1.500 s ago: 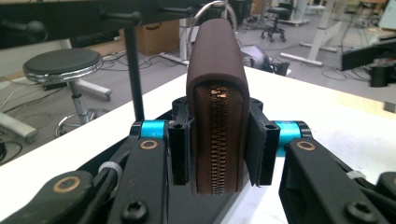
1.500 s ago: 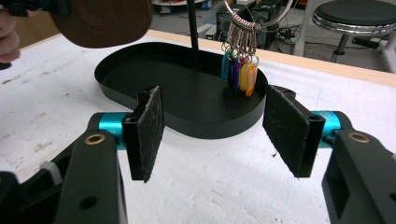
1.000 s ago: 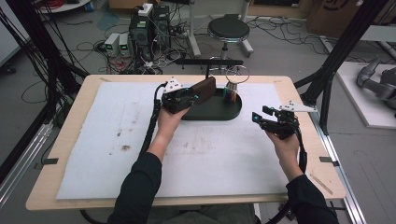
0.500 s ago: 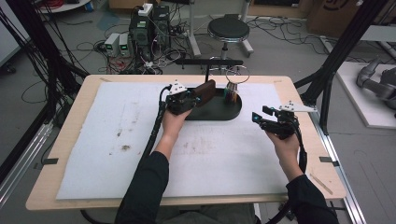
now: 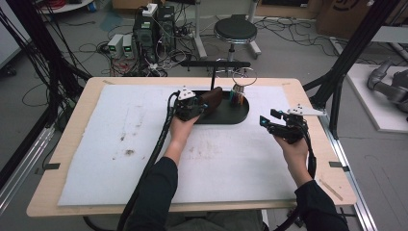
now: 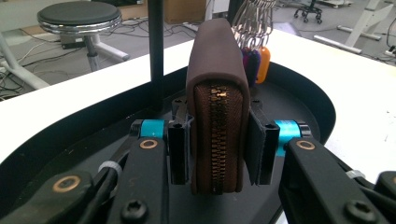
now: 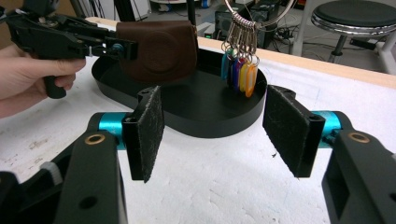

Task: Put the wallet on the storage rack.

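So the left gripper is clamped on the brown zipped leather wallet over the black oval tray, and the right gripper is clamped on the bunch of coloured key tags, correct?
Not quite. The right gripper holds nothing: the right gripper view shows its jaws open over the white mat. The left gripper does clamp the brown zipped leather wallet over the black oval tray.

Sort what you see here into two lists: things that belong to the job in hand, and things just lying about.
In the job:
- brown zip pouch, clamped in the left gripper
- black tray under it

Lying about:
- key tags on a ring, hanging over the tray
- round stool
- right gripper, open, idle
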### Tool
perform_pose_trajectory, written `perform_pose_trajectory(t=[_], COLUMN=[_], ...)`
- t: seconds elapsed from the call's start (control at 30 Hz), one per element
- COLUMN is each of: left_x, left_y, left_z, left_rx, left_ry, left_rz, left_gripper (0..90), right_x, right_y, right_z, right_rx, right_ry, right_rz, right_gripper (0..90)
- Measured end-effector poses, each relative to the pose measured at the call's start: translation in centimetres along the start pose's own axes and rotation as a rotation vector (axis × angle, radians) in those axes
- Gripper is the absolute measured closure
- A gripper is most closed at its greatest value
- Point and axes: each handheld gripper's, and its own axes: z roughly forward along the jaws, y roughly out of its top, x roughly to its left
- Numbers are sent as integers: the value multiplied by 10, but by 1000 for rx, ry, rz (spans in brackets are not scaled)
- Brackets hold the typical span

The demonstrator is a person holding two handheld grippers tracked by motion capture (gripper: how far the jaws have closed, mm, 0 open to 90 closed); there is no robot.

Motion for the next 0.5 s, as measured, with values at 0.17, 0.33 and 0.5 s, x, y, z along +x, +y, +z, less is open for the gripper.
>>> perform_pose_trajectory(t=[0.17, 0.33, 0.5], left_x=[3, 4, 4], left_y=[-4, -5, -6], left_z=[2, 3, 3], left_rx=[13, 24, 26], left_ry=[10, 14, 12], left_rz=[-7, -7, -13], left_gripper=[662, 662, 655], right_x=[0, 1, 0], right_y=[0, 0, 0], right_z=[0, 1, 1], right_rx=[3, 1, 1], right_ry=[6, 9, 9], right_rz=[-1, -7, -8], right_gripper=[392, 394, 394])
